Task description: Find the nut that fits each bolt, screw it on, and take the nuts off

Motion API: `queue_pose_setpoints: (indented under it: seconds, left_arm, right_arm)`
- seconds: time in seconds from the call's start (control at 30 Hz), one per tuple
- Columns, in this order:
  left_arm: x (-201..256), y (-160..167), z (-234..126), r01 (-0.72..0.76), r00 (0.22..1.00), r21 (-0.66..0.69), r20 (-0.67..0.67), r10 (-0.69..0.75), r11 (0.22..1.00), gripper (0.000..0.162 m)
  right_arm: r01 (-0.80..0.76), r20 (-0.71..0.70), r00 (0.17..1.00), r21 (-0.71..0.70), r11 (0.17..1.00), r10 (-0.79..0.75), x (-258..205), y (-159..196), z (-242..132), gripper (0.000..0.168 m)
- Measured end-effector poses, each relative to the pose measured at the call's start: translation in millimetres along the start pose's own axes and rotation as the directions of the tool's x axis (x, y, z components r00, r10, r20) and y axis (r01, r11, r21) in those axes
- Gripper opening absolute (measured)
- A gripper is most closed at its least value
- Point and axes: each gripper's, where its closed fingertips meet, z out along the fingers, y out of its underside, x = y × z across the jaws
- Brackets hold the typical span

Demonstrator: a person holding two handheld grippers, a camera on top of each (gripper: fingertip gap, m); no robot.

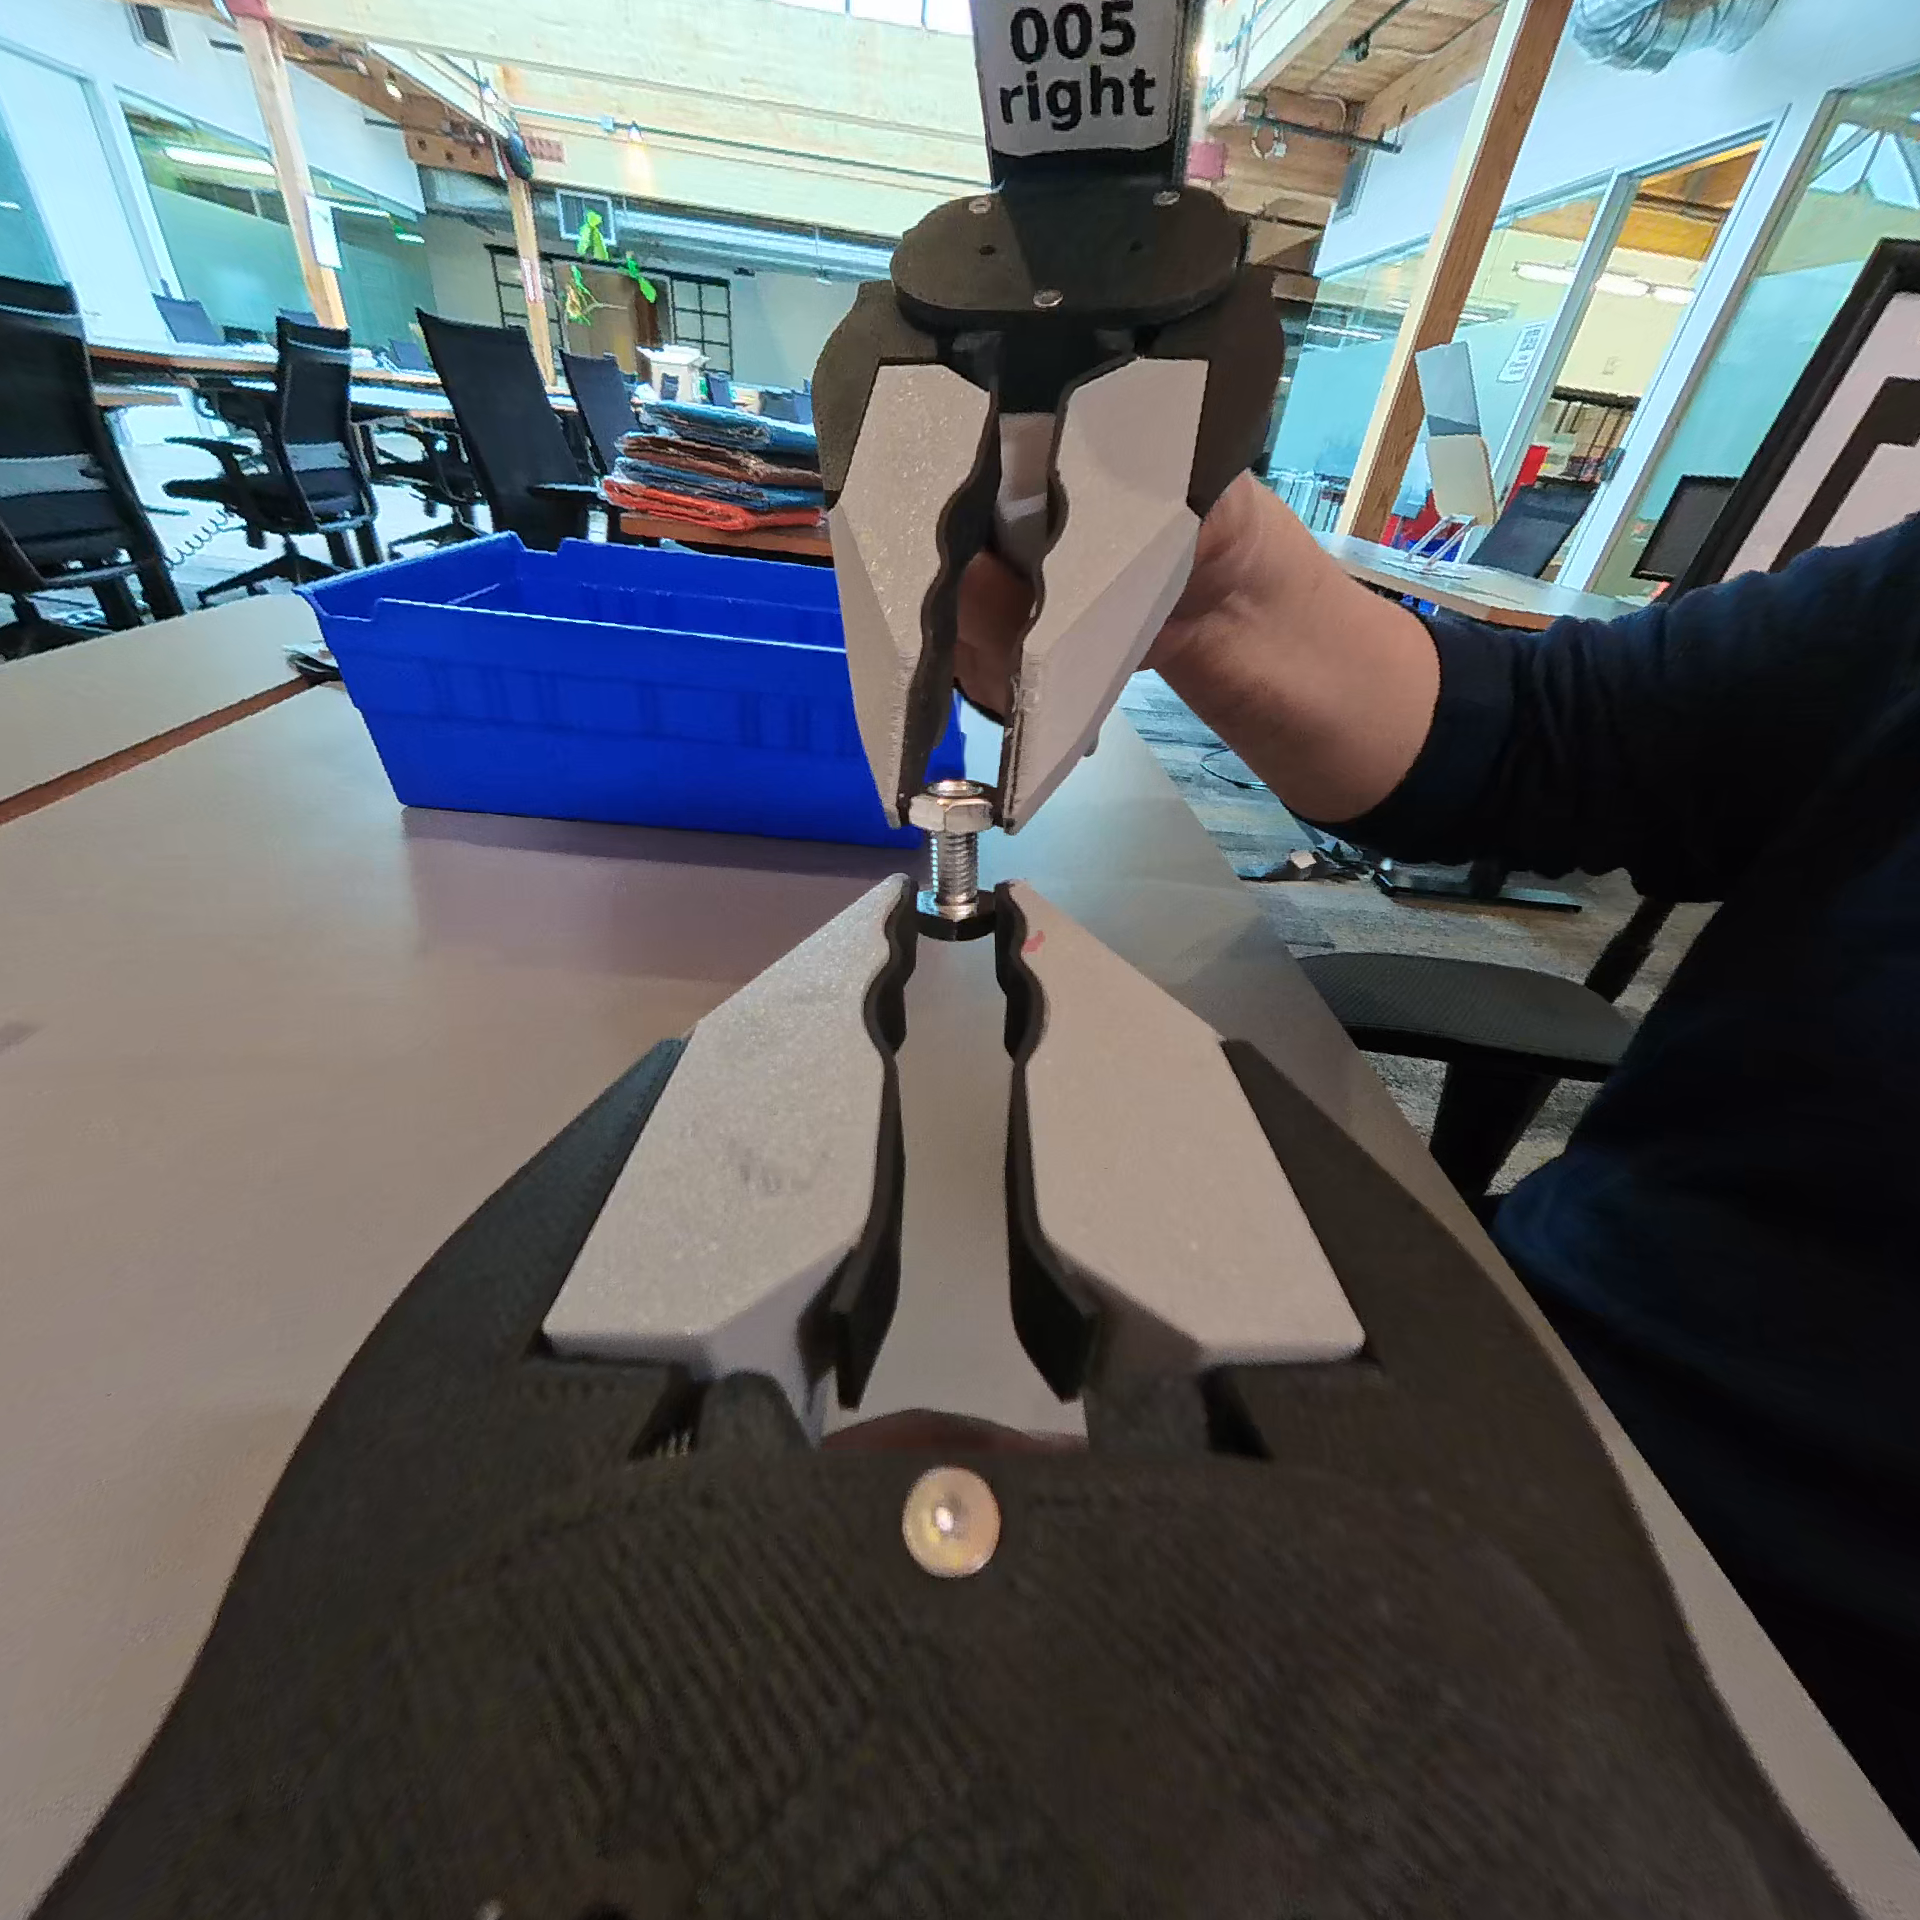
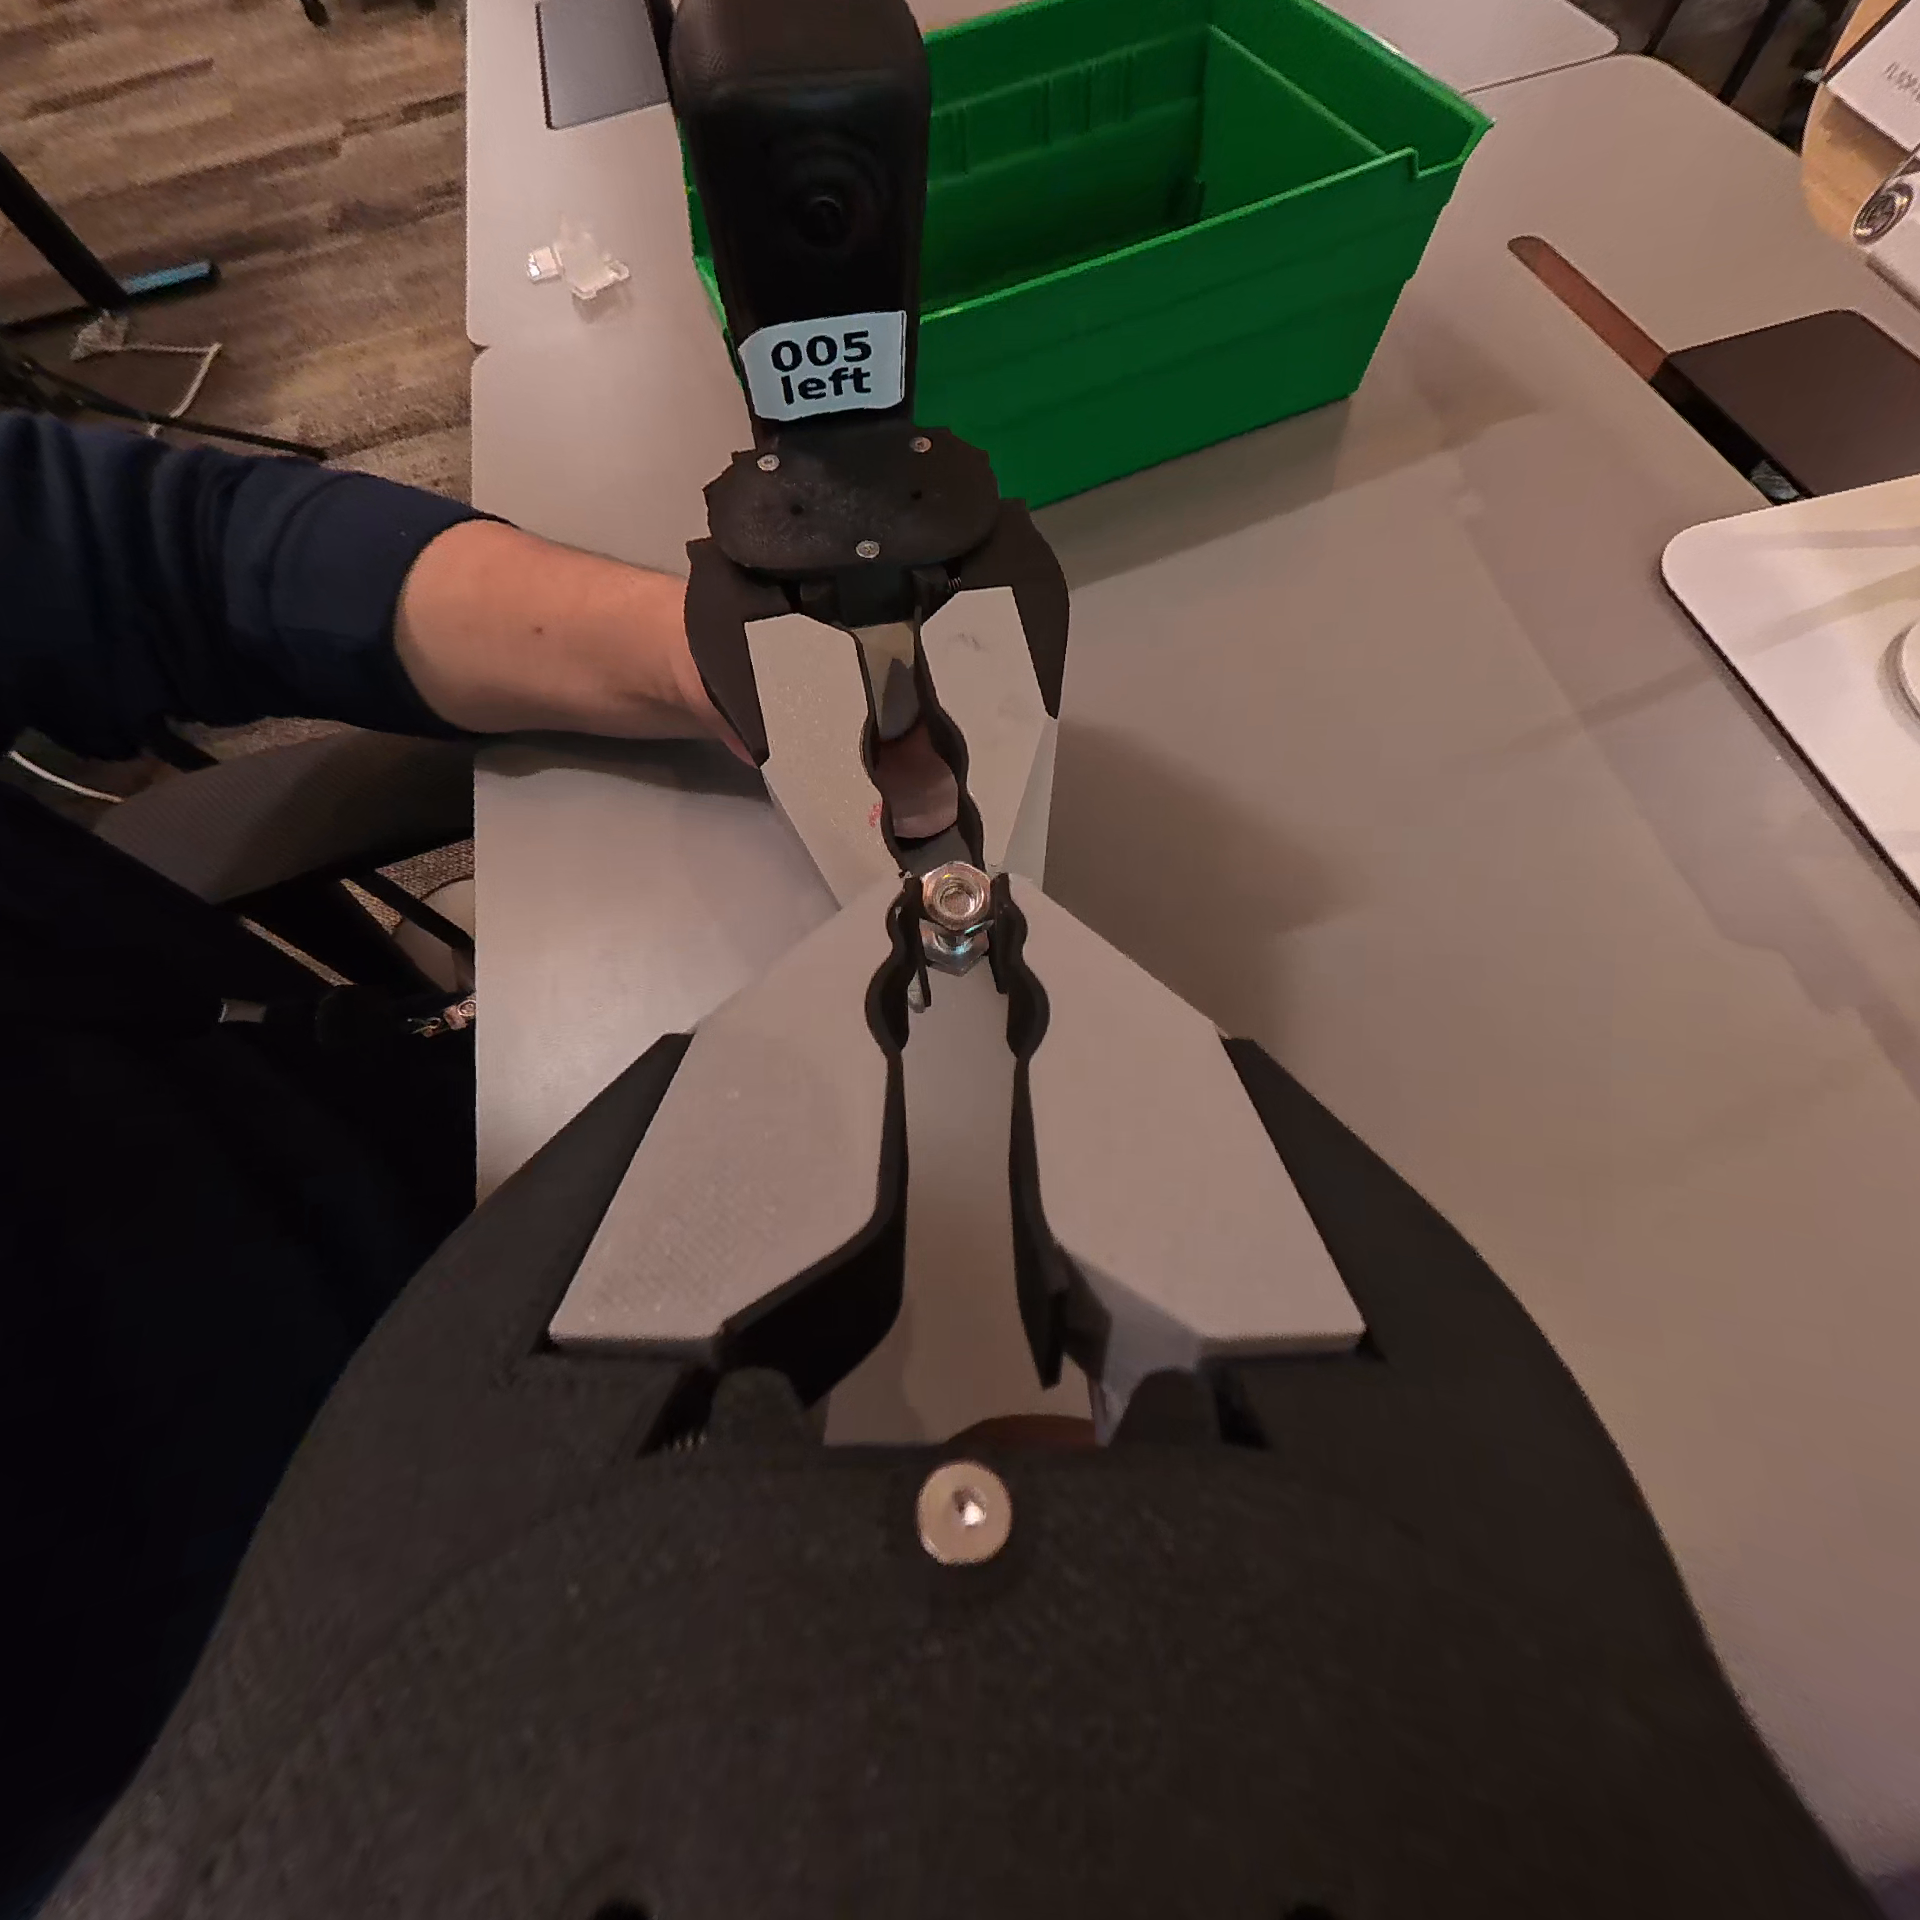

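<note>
A silver bolt (image 1: 951, 862) stands upright just above the grey table (image 1: 416, 987). My left gripper (image 1: 956, 920) is shut on the bolt's head at the bottom. My right gripper (image 1: 954, 812) comes down from above and is shut on a hex nut (image 1: 948, 805) at the top of the thread. In the right wrist view I look down on the nut (image 2: 951, 896) between my right gripper's (image 2: 951, 902) tips, with the bolt head (image 2: 948, 961) below it. The left gripper (image 2: 935, 857) reaches in from the far side, its tips partly hidden.
A blue bin (image 1: 623, 686) stands on the table behind the bolt. A green bin (image 2: 1143, 260) stands beyond the left gripper. A white board (image 2: 1818, 623) lies at the right, small clear pieces (image 2: 582, 265) at the far left. The table edge and a chair (image 1: 1455, 1008) are on the right. Left and right tips are no more than a few centimetres apart.
</note>
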Motion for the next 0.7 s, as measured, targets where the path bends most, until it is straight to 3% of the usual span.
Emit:
queue_pose_setpoints:
  seconds: [0.23,0.7]
  left_arm:
    - [-1.2,4.0,1.0,-0.013,1.000,-0.024,0.012,0.014,1.000,0.012]
    - [-1.6,1.8,-0.1,-0.012,1.000,-0.017,0.016,0.012,1.000,0.012]
  right_arm:
    - [0.035,-0.029,0.999,-0.076,0.996,-0.038,1.0,3.9,1.5,0.011]
    - [0.016,-0.016,1.000,-0.050,0.999,-0.017,1.0,1.5,1.4,0.011]
